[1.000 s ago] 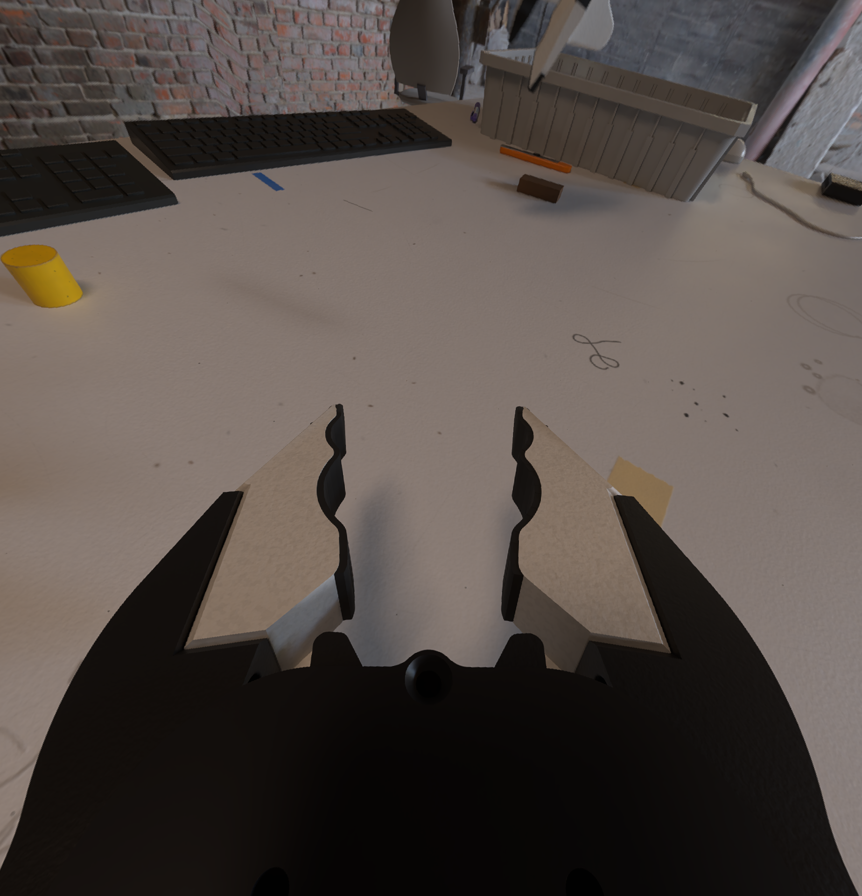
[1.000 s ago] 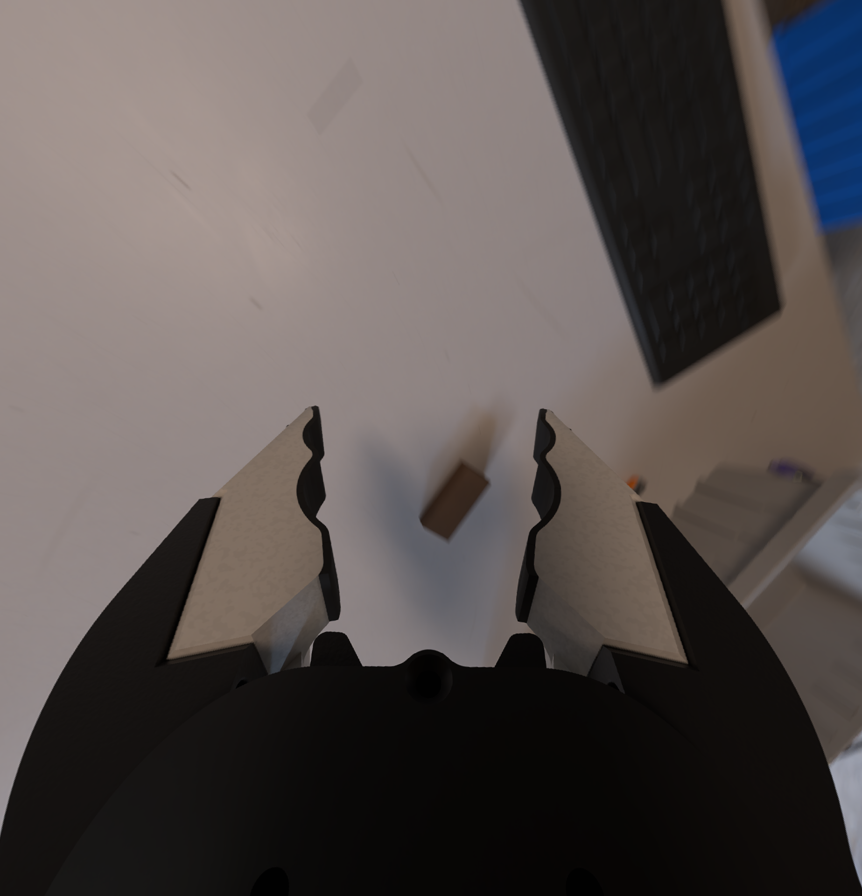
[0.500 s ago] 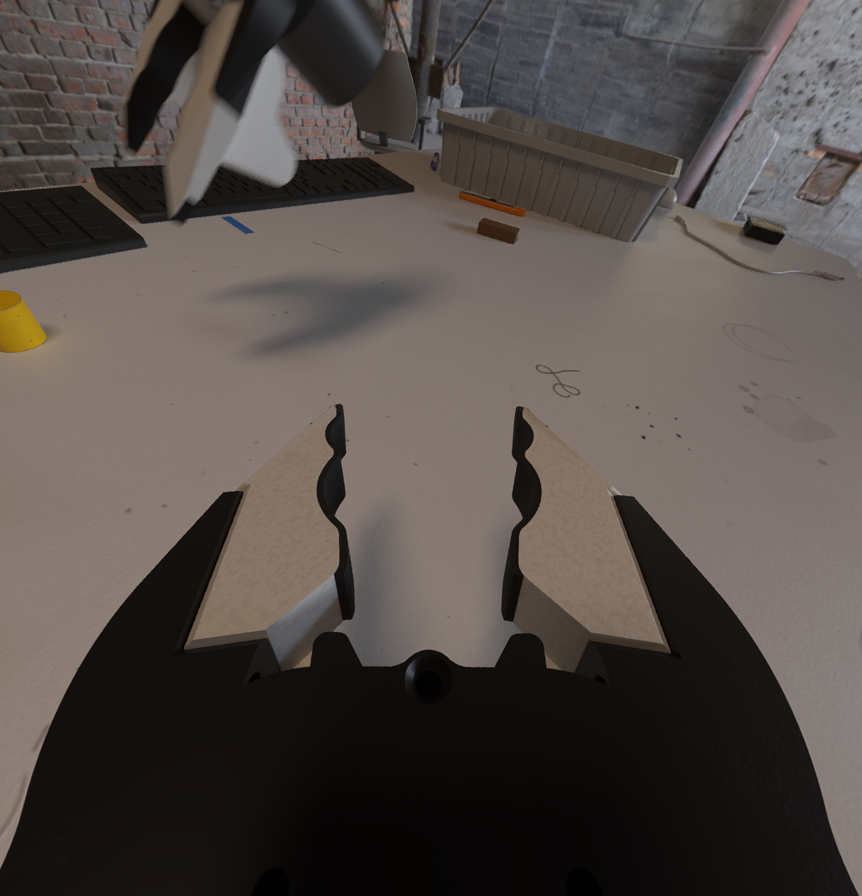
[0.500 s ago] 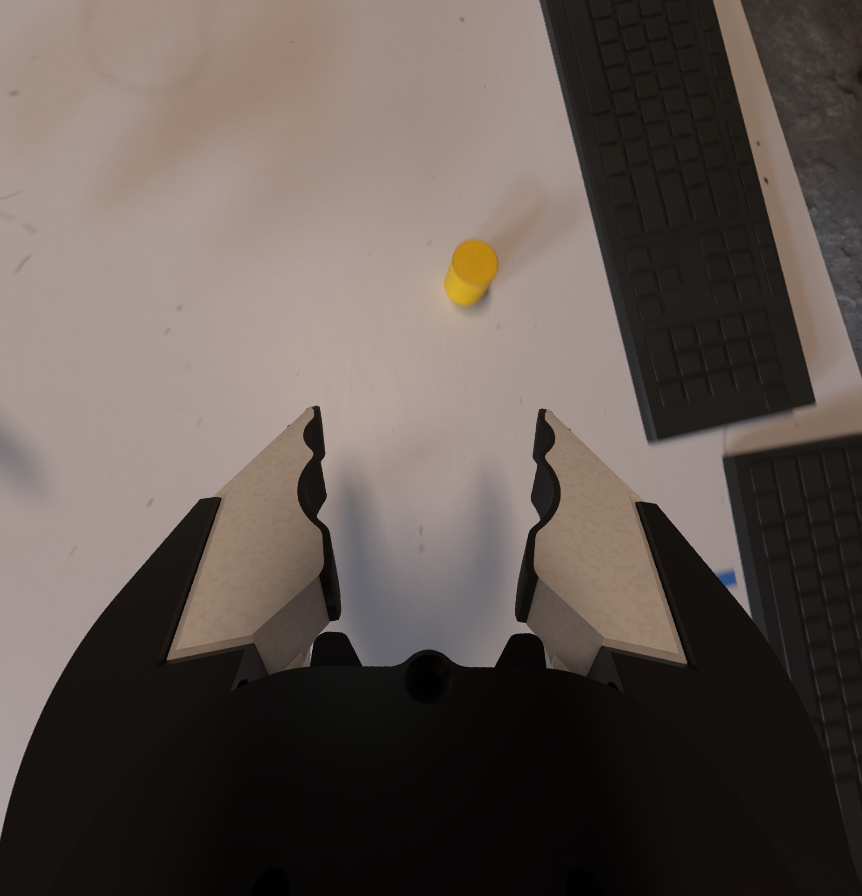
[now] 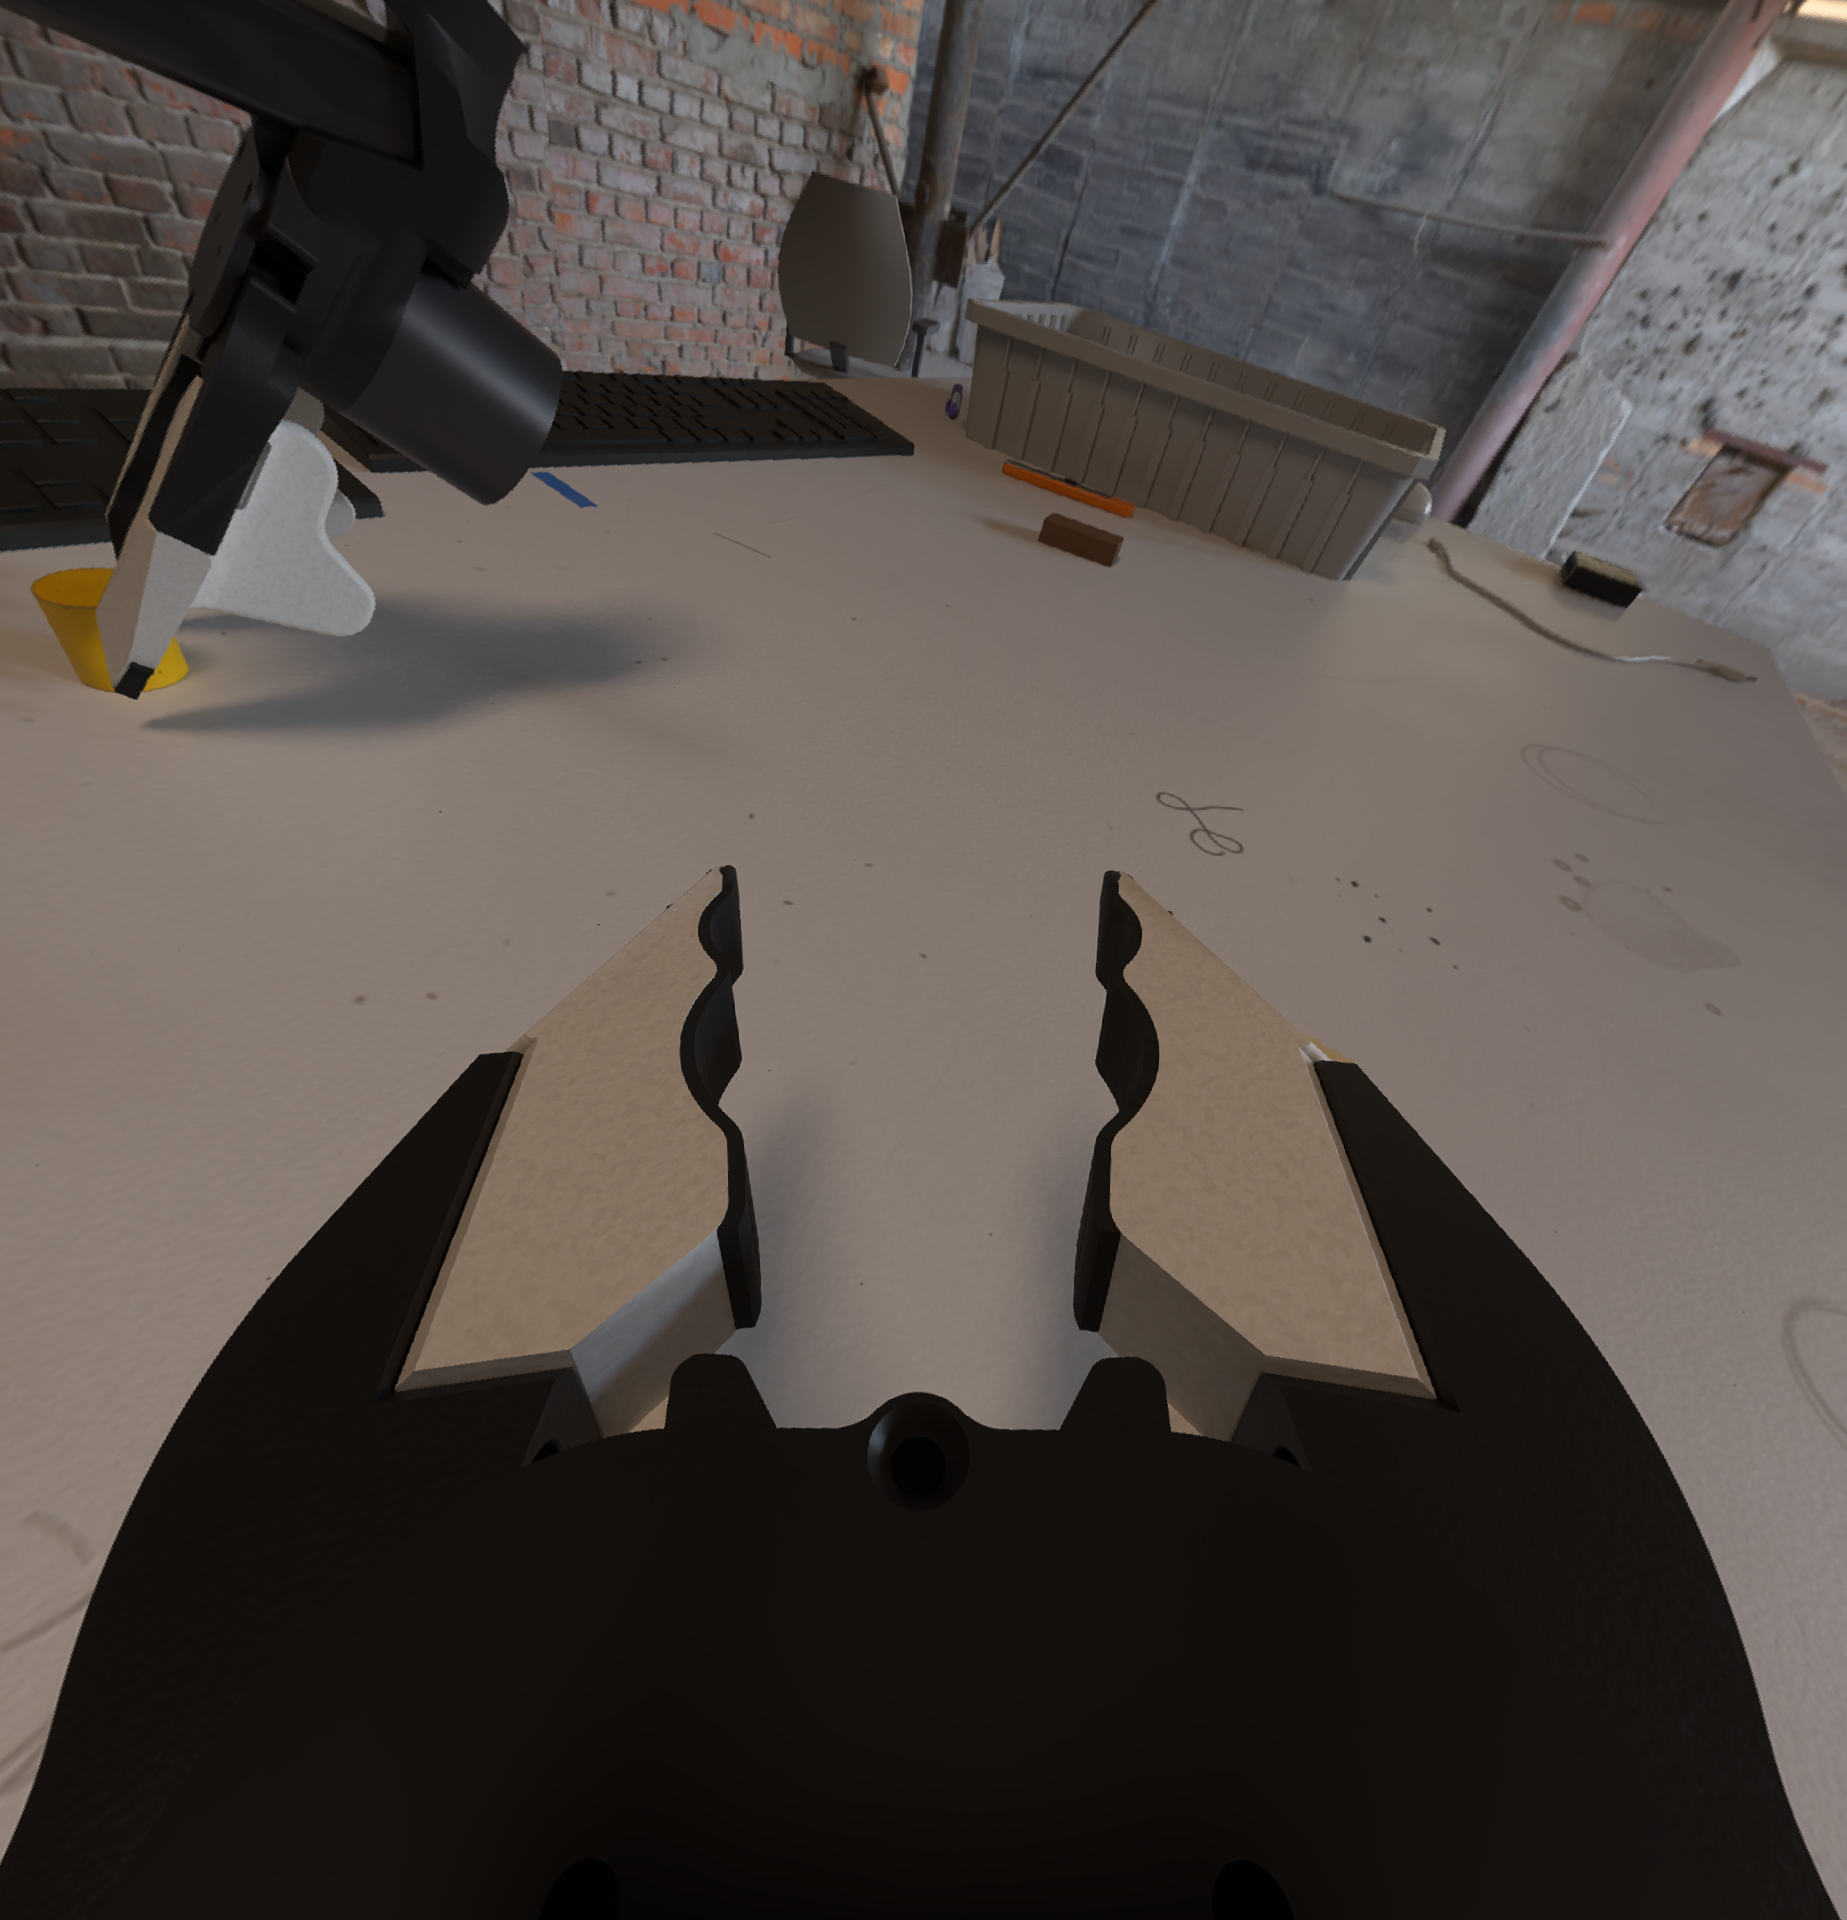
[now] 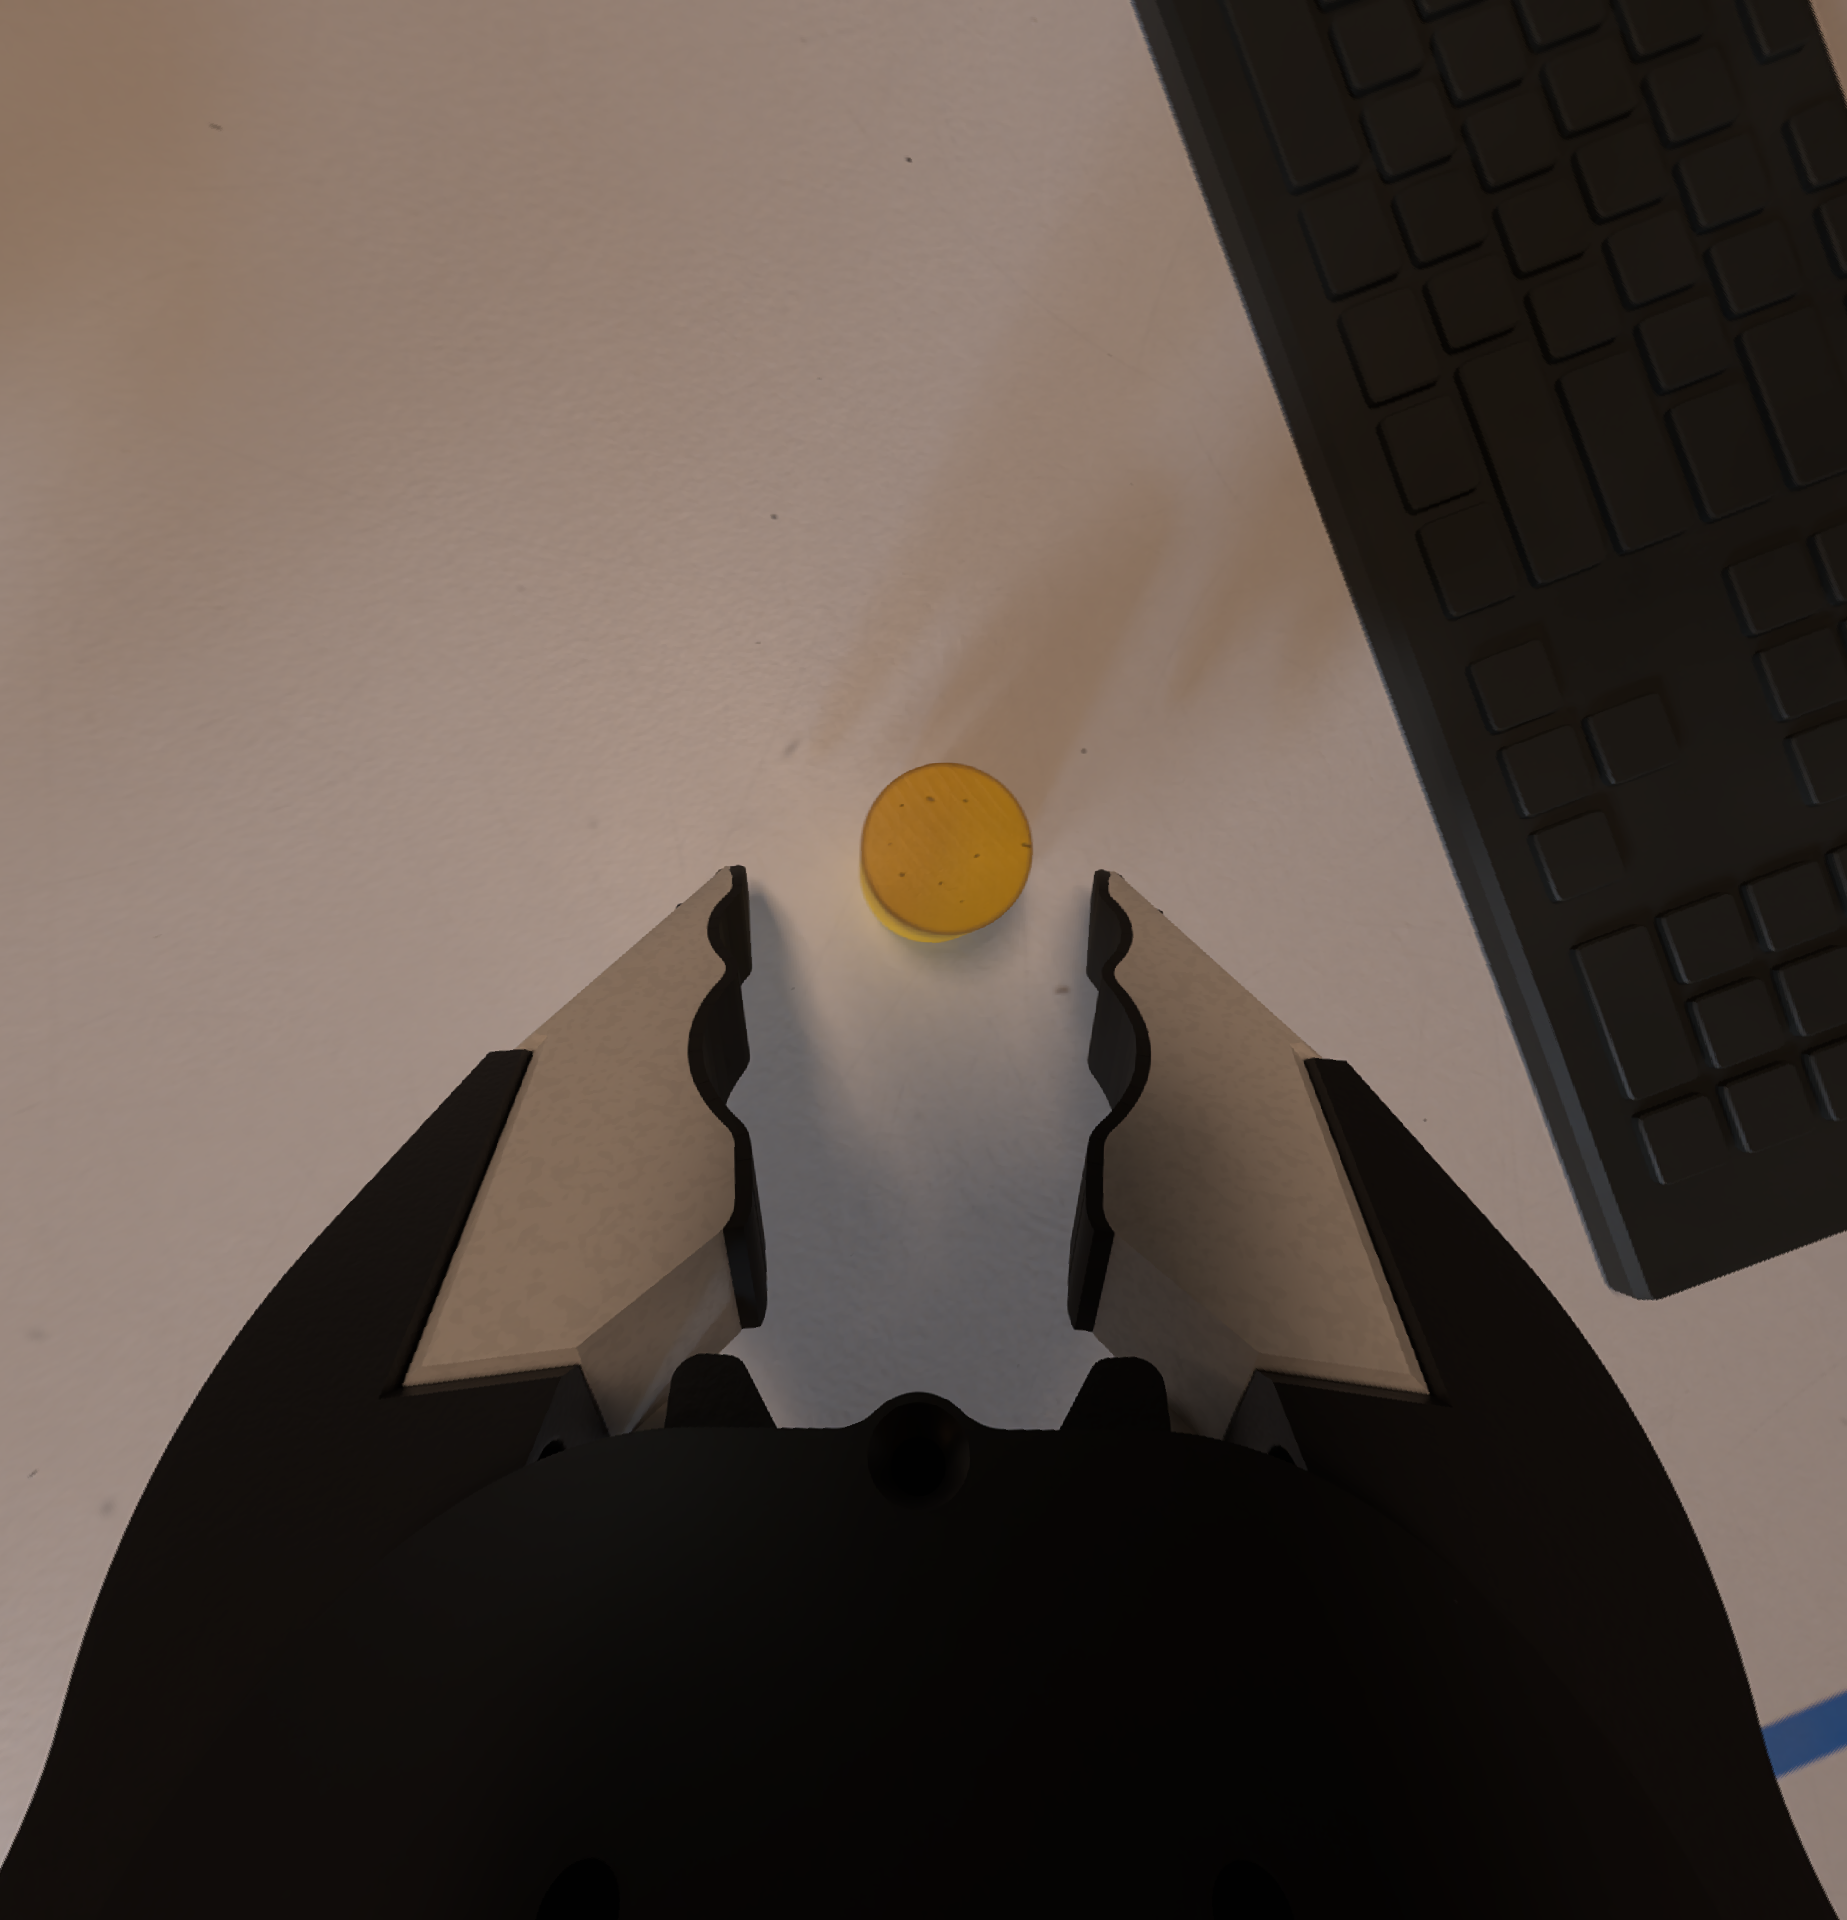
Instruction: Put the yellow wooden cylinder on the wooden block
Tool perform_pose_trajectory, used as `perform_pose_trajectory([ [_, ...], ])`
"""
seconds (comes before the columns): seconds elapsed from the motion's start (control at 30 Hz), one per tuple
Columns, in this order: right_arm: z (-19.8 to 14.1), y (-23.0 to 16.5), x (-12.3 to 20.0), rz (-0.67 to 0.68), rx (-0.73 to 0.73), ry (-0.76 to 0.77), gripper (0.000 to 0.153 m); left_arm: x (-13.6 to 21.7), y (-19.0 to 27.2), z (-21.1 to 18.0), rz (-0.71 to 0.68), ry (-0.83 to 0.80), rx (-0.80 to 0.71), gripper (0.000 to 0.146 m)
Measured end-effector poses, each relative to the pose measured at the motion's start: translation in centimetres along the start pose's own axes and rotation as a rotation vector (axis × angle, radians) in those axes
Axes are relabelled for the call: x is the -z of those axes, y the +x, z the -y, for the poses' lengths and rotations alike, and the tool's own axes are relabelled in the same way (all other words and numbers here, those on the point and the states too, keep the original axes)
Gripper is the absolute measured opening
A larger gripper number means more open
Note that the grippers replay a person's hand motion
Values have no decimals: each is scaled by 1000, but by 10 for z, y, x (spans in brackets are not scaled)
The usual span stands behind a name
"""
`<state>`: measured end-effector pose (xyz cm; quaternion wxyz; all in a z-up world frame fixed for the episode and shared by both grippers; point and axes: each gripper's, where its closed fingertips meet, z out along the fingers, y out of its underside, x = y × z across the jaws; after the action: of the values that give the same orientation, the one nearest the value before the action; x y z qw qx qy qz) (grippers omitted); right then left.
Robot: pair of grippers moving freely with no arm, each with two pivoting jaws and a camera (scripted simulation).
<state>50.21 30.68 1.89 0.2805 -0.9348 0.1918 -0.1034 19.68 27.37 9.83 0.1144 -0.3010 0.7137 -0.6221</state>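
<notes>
The yellow wooden cylinder [image 6: 945, 854] stands upright on the white table, seen from above in the right wrist view. My right gripper [image 6: 919, 878] points straight down over it, open, with the cylinder just past the fingertips and in line with the gap. In the left wrist view the right gripper [image 5: 223, 634] hangs at the far left, one finger partly hiding the cylinder [image 5: 72, 623]. The small brown wooden block [image 5: 1080, 538] lies far back, in front of the bin. My left gripper [image 5: 917, 883] is open and empty, low over the table.
A black keyboard [image 6: 1584, 520] lies right of the cylinder, and another keyboard [image 5: 711, 416] lies at the back. A grey bin [image 5: 1199, 447] with an orange pen [image 5: 1064, 486] before it stands at the back right. A cable [image 5: 1542, 623] runs along the right edge.
My right gripper has swung from over the block to above the cylinder and come down close to it. My left gripper's view has tilted up slightly. Both stay open.
</notes>
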Motion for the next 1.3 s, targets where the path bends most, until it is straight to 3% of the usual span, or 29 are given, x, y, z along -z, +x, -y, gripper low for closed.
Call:
perform_pose_trajectory([
  [0.07, 0, 3, -5, -17, -4, -2, 59, 1, -2, 0, -5, 12, 17, 69],
  [0.17, 1, 4, -6, -19, 1, 15, 33, 1, -3, -1, -10, 12, 29, 69],
  [0.33, 3, 1, 16, -34, 19, 46, 33, 0, -3, -3, -3, -1, 19, 69],
  [0.5, 4, -1, 81, -50, 29, 116, 33, -3, 2, -2, -6, -9, 10, 69],
  [0.67, -19, 18, 179, -158, 27, 191, 33, -11, 16, 3, -35, -12, -4, 69],
  [0.8, -76, 54, 263, -319, -37, 202, 33, -19, 31, 2, -52, -37, -43, 69],
  [1.0, -217, 113, 350, -545, -311, 156, 33, -36, 50, -2, -97, -64, -57, 69],
  [1.13, -310, 135, 362, -617, -484, 98, 33, -49, 62, -2, -121, -82, -74, 69],
  [1.3, -385, 149, 350, -627, -655, 25, 33, -62, 76, -7, -140, -130, -109, 69],
])
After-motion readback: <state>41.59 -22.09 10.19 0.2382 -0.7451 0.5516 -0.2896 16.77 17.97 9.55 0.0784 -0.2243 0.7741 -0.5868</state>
